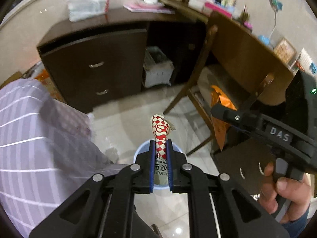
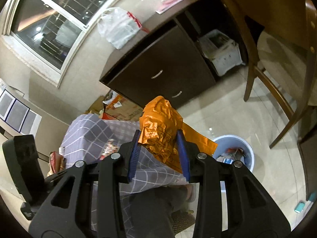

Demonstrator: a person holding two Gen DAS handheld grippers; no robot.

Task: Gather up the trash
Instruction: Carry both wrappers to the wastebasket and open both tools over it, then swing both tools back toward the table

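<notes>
Pale tiled floor (image 1: 126, 111), dark drawer cabinet (image 1: 93, 63) behind; blue waste bin (image 2: 250, 151) is the landmark. Left gripper (image 1: 160, 148), jaws pinched tight on a red-and-white sachet (image 1: 160, 132), directly above the bin. Right gripper (image 2: 158, 150), jaws clamped on a crumpled orange wrapper (image 2: 158, 119), beside and above the bin. Both likely light, soft, slick film; pinch at the bunched middle, not a loose edge.

Each gripper (image 1: 160, 144) had black arms, 2 blue pads (image 2: 183, 154) and round silver screws. The right one (image 1: 223, 113) said "DAS".
</notes>
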